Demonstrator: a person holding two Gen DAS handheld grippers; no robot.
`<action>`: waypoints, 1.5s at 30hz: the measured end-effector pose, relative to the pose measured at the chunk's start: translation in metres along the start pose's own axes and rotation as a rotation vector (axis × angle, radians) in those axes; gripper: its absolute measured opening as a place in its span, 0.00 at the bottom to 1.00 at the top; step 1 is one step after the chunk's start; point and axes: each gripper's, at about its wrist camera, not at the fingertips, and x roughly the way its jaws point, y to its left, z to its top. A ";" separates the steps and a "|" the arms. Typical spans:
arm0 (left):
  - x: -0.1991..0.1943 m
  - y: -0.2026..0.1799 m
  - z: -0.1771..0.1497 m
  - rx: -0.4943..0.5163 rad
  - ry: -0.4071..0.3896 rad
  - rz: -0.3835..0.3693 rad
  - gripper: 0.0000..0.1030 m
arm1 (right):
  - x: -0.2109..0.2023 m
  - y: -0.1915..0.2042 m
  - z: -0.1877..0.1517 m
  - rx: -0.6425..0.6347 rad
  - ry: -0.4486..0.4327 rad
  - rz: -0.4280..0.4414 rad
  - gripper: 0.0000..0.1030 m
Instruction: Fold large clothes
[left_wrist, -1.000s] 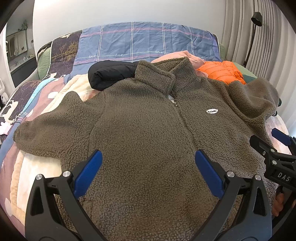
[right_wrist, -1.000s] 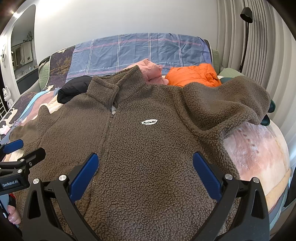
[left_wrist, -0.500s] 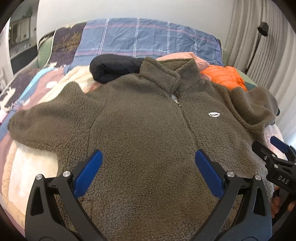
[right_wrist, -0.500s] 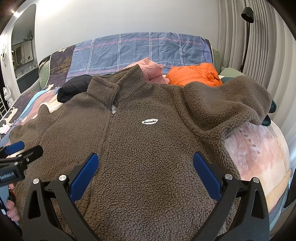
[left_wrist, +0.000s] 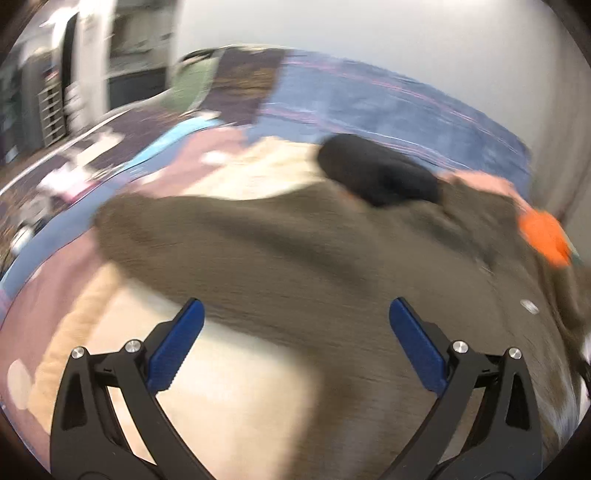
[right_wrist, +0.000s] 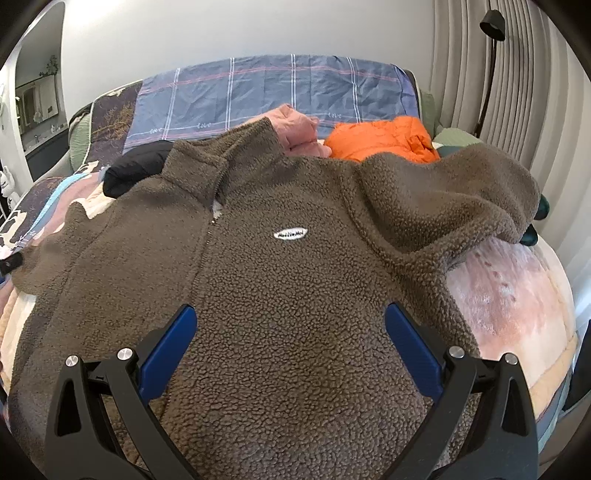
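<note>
Two claws were held wide apart over the bed (right_wrist: 517, 295), and neither one had hold of anything. The big brown fleece jacket (right_wrist: 295, 295) lay front side up across the bed, zipped closed, with its little white label on the chest. The right claw (right_wrist: 288, 350) hung low over the bottom part of the jacket. The left claw (left_wrist: 295, 343) was out toward the left sleeve (left_wrist: 177, 229), partly over bare bedding, and its picture was all smeared, so small things there were hard to make out. That sleeve lay spread out flat. The right sleeve (right_wrist: 461, 199) was bunched up in a heap near the edge of the bed. My guess was that folding a sleeve in was the job at hand. To do it well, a claw should pinch the thick fleece near the cuff, take a good deep bite so the fluffy cloth does not slip out, and lay the sleeve straight across the chest. The lumpy right sleeve would need pulling flat first. A black garment (right_wrist: 136, 173), a pink garment (right_wrist: 299, 129) and an orange puffy jacket (right_wrist: 384, 140) lay touching the collar end, so they might snag.
</note>
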 end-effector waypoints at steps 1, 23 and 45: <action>0.007 0.018 0.004 -0.038 0.015 0.013 0.98 | 0.002 -0.001 0.000 0.004 0.009 0.000 0.99; 0.126 0.188 0.057 -0.606 0.096 0.022 0.31 | 0.009 -0.032 -0.003 0.064 0.046 -0.105 0.99; -0.035 -0.222 0.033 0.481 -0.081 -0.576 0.59 | 0.001 -0.066 -0.009 0.152 0.011 -0.075 0.99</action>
